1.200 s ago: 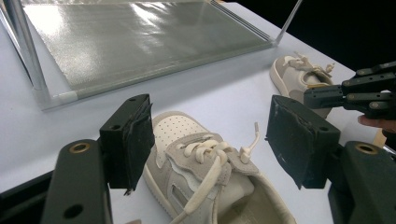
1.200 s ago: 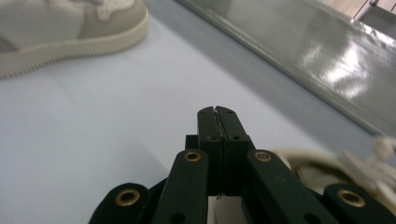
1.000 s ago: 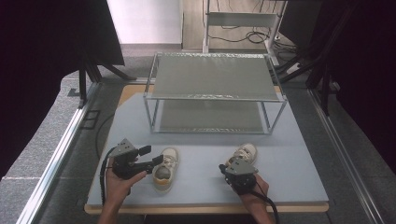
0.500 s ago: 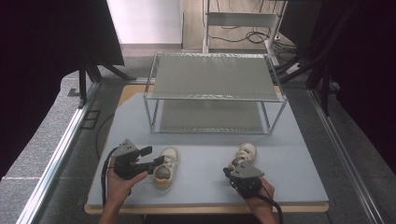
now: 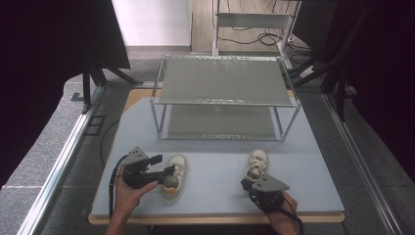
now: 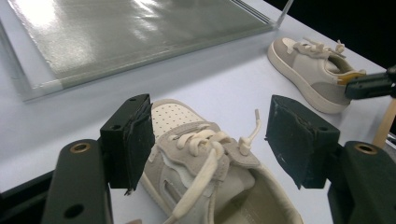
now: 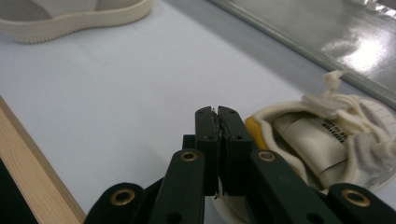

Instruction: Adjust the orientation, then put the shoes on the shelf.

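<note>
Two beige low sneakers lie on the pale blue mat. My left gripper (image 5: 164, 165) is open, its jaws to either side of the laced front of the left shoe (image 5: 174, 172) without touching it. In the left gripper view that shoe (image 6: 201, 154) lies between the wide-apart jaws of the left gripper (image 6: 210, 135). The right shoe (image 5: 256, 162) points toward the rack. Just behind its heel, my right gripper (image 5: 246, 184) is shut. In the right gripper view the right gripper (image 7: 216, 116) has its pads pressed together, empty, beside the yellow-lined heel of the right shoe (image 7: 322, 144).
A metal-framed rack (image 5: 225, 81) with two mesh shelves stands at the back of the mat, its lower shelf (image 6: 93, 32) close behind the shoes. The table's wooden front edge (image 7: 28, 154) runs just behind my right gripper. Dark curtains and floor rails flank the table.
My right gripper has drawn back a little from the right shoe's heel toward the table's front edge. The left gripper has barely moved and stays open over the left shoe.
</note>
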Action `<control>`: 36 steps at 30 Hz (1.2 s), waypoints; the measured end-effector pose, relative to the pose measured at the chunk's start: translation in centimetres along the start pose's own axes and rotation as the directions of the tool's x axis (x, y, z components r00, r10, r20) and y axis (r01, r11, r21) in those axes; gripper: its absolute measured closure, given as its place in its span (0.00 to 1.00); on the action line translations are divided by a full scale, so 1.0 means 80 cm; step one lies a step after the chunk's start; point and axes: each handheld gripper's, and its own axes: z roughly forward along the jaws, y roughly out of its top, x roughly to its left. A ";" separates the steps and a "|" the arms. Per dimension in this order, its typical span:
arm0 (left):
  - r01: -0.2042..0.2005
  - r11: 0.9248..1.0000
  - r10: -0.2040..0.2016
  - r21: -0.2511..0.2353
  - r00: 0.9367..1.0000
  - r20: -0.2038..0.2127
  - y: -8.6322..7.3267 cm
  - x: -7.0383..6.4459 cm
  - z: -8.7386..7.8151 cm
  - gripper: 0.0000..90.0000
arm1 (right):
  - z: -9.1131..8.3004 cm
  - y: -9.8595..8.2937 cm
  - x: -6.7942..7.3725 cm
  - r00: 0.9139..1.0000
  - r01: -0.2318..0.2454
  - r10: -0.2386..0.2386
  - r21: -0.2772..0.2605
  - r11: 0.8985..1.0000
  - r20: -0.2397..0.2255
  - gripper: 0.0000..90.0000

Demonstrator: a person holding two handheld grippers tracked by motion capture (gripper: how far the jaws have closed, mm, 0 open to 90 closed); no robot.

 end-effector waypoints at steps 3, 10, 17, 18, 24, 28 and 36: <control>-0.007 1.000 0.007 0.011 1.000 0.003 0.000 -0.002 0.004 0.35 | -0.007 0.004 -0.001 1.000 0.002 -0.002 -0.022 1.000 -0.003 0.96; -0.025 0.998 0.025 0.052 1.000 0.007 -0.004 -0.007 0.016 0.35 | -0.007 0.006 0.000 1.000 0.011 -0.012 -0.033 0.999 -0.020 0.91; -0.031 0.997 0.031 0.074 1.000 0.007 -0.005 -0.009 0.023 0.35 | -0.003 0.007 0.004 0.999 0.027 -0.028 -0.028 0.999 -0.031 0.86; -0.032 0.997 0.032 0.076 0.999 0.005 -0.006 -0.010 0.024 0.35 | -0.004 0.007 0.004 0.999 0.031 -0.032 -0.029 0.999 -0.031 0.85; -0.038 0.996 0.038 0.084 0.999 0.009 -0.007 -0.011 0.024 0.35 | -0.007 0.010 0.002 0.999 0.023 -0.024 -0.043 0.999 -0.021 0.84; -0.031 0.996 0.032 0.084 1.000 0.000 -0.009 -0.009 0.021 0.35 | -0.006 0.015 0.001 0.999 0.026 -0.027 -0.054 0.998 -0.024 0.84; -0.033 0.996 0.033 0.084 0.999 -0.001 -0.008 -0.011 0.022 0.35 | -0.005 0.015 0.002 0.999 0.035 -0.037 -0.055 0.998 -0.033 0.84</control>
